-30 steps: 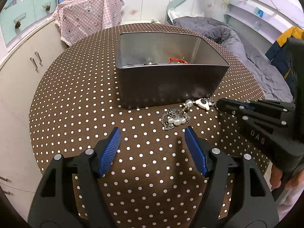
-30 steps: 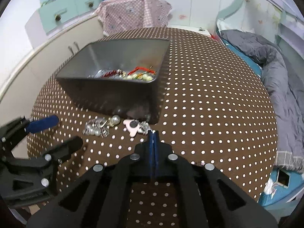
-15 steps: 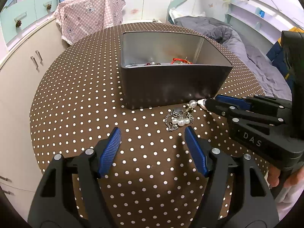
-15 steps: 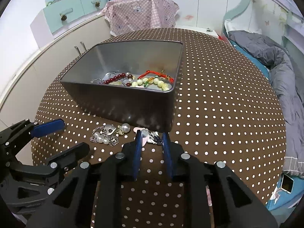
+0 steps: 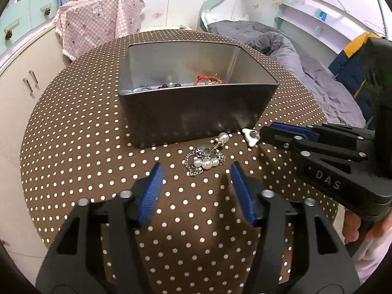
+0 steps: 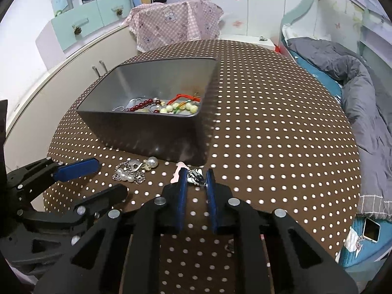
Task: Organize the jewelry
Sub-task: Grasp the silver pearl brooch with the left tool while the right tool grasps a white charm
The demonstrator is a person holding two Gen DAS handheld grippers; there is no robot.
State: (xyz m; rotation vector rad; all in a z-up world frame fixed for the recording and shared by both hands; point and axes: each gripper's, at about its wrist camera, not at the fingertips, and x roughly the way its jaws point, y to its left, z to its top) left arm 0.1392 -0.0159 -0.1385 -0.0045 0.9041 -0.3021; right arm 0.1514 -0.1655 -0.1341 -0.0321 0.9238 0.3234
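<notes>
Item: small white-and-silver charm, lying on the counter just before the tin, flanked by the right gripper, jaws narrow, not yet pressed. Pearl chain lies ahead of left gripper, jaws half-wide, just narrowed, empty. Open room rightward.

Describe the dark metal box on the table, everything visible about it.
The metal box is open-topped and rectangular, with dark outer walls that flare upward and a brushed silver inside. It stands upright on the dotted tablecloth. Beaded bracelets lie inside; a pearl chain lies on the cloth just before its near wall. No gripper touches it.
</notes>
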